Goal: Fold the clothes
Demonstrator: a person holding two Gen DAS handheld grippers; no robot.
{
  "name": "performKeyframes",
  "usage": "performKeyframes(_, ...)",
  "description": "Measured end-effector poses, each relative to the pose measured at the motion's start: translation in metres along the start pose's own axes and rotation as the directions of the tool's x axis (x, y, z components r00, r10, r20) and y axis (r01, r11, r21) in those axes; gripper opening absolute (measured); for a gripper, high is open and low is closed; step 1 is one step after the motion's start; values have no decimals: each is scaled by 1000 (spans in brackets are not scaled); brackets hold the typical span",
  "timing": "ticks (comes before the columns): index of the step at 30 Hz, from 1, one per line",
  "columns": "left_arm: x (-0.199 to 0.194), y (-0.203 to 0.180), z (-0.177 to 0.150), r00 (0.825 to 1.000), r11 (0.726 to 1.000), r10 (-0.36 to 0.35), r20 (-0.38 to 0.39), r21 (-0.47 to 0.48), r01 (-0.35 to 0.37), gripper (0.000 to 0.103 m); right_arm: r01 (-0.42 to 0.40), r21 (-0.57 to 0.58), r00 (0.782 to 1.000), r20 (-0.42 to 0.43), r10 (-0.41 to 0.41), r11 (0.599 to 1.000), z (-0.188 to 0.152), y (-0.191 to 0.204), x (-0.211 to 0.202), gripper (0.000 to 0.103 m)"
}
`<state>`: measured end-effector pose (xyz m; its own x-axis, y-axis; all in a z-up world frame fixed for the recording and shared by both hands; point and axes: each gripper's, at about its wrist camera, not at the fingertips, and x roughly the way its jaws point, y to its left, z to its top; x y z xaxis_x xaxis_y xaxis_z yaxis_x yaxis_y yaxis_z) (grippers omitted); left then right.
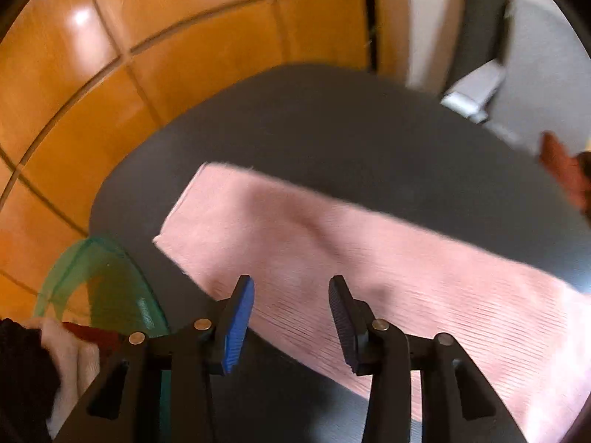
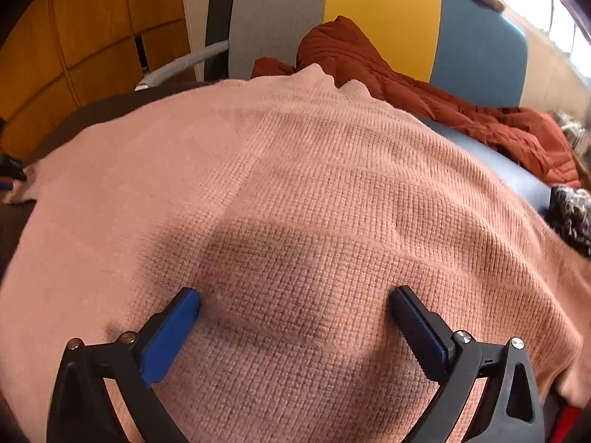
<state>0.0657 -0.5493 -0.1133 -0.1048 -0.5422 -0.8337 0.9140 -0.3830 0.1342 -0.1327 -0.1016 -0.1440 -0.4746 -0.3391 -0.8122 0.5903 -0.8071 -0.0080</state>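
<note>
Pink knit sweater [image 2: 295, 192] spread flat on my dark table [image 1: 332, 129]. My right gripper [image 2: 295, 302] hovers just over its body, jaws wide apart, holding nothing. My left gripper [image 1: 291, 291], jaws parted and empty, hangs above a sleeve [image 1: 332, 243]. Beyond lies a rust-red jacket [image 2: 406, 85] on a chair [image 2: 480, 48].

Left wrist view is motion-blurred throughout, with a glare spot on the wood wall [image 1: 81, 18]. Right wrist view is sharp; daylight blows out the window [image 2: 569, 29] at top right, and the tongs [image 2: 295, 317] shadow the sweater [image 2: 314, 184]. Fisheye bends and darkens both frames' edges.
</note>
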Motion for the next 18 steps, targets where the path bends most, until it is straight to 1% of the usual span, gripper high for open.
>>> performKeyframes(2, -29, -11, -13, 994, 994, -106, 19, -11, 106, 43, 6, -4, 1000, -1, -6, 1000, 1, 0, 2, 103)
performKeyframes(3, -44, -19, -22, 986, 986, -168, 23, 8, 168, 43, 5, -3, 1000, 0, -5, 1000, 1, -1, 2, 103)
performKeyframes(4, -59, -26, -31, 973, 973, -229, 26, 28, 228, 43, 4, -1, 1000, 1, -4, 1000, 0, -1, 1, 103)
performKeyframes(5, -76, -31, -45, 958, 958, -284, 29, 58, 282, 43, 1, 1, 1000, 3, -1, 1000, -1, -1, 1, 103)
performKeyframes(6, -95, -39, -64, 938, 934, -345, 24, 107, 341, 43, -5, 5, 1000, 4, 5, 1000, -1, -2, 0, 103)
performKeyframes(8, -123, -62, -94, 909, 895, -416, 3, 179, 409, 43, -23, 16, 1000, 7, 23, 1000, -1, -5, -3, 103)
performKeyframes(9, -135, -66, -113, 888, 862, -459, -18, 233, 451, 43, -47, 28, 999, 9, 47, 998, -2, -8, -8, 103)
performKeyframes(10, -141, -69, -127, 874, 836, -485, -34, 275, 475, 43, -75, 44, 997, 12, 75, 996, -4, -11, -16, 103)
performKeyframes(12, -156, -72, -162, 851, 788, -521, -65, 346, 509, 43, -132, 69, 991, 16, 132, 989, -9, -19, -32, 100)
performKeyframes(13, -164, -73, -180, 840, 763, -537, -81, 379, 524, 43, -162, 60, 987, 13, 161, 985, -16, -22, -42, 100)
performKeyframes(16, -171, -63, -221, 821, 712, -556, -129, 436, 551, 43, -250, 34, 968, 3, 250, 968, -36, -34, -72, 100)
performKeyframes(18, -170, -62, -241, 810, 681, -567, -151, 469, 563, 43, -305, 15, 952, -10, 306, 952, -51, -41, -92, 100)
